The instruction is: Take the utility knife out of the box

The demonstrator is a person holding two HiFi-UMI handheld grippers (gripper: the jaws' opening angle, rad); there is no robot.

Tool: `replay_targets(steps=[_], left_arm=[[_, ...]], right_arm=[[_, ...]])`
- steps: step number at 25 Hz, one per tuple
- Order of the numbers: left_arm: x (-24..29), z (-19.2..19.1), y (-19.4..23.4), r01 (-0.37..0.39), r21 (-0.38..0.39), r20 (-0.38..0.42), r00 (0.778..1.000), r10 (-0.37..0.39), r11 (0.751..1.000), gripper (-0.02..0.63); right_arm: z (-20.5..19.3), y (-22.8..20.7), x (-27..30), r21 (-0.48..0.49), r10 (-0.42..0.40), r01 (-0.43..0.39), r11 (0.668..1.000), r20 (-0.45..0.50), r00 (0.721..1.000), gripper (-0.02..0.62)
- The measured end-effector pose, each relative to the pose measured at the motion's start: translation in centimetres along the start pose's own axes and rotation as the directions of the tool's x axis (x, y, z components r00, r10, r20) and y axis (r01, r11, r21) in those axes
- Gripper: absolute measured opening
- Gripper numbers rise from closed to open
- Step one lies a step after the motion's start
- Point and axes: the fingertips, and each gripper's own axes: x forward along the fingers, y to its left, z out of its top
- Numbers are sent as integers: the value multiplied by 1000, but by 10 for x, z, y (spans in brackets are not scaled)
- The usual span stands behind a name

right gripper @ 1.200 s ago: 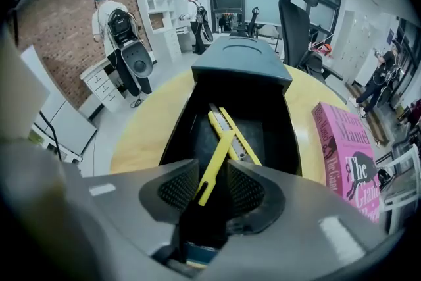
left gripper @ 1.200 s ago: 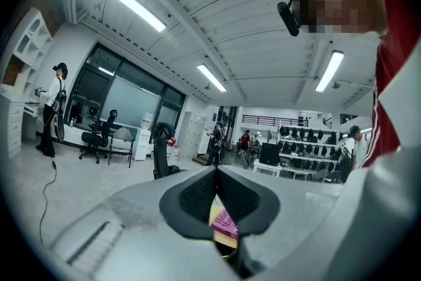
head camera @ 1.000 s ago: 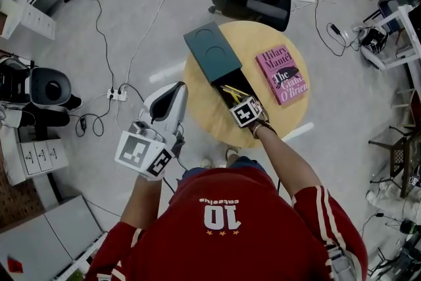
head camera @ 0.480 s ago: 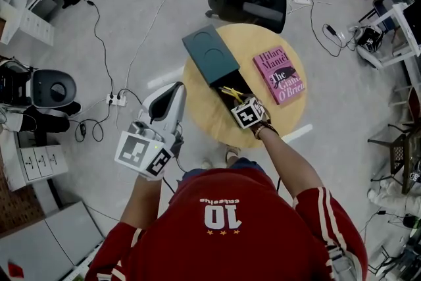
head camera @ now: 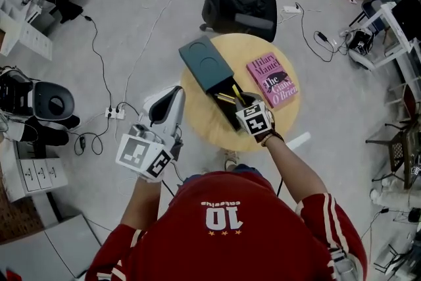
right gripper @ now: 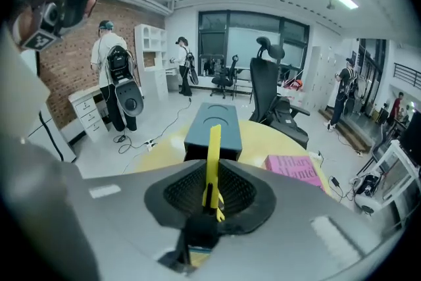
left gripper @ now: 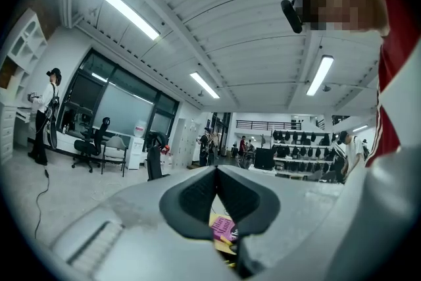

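Head view: I read the right gripper (head camera: 245, 105) at frame centre, above the open end of the box (head camera: 205, 62) on the round table (head camera: 204, 125). The yellow utility knife (head camera: 237, 93) projects from its tip, clear of the box. The left gripper (head camera: 172, 97) sits left of the table.

Left gripper view: jaws pressed together, nothing between them.

Right gripper view: jaws clamped on the knife, which stands upright at centre frame before the box. A pink book (right gripper: 296, 168) lies right of centre.
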Motion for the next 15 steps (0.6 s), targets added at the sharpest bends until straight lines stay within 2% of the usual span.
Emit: replay_targets(steps=[4, 8, 11, 15], left_arm=[[0, 5, -7, 11, 12, 8, 1000, -11, 1000, 3], [-2, 13, -13, 21, 22, 21, 1000, -22, 1000, 3], [-5, 19, -20, 28, 31, 28, 999, -29, 999, 3], [-8, 23, -27, 33, 42, 36, 999, -35, 999, 3]], right_arm=[[34, -2, -35, 6, -16, 15, 1000, 96, 995, 46], [74, 2, -73, 7, -18, 17, 1000, 210, 978, 46], [108, 6, -109, 16, -22, 18, 1000, 313, 949, 46], [149, 10, -159, 22, -35, 28, 999, 448, 894, 46]])
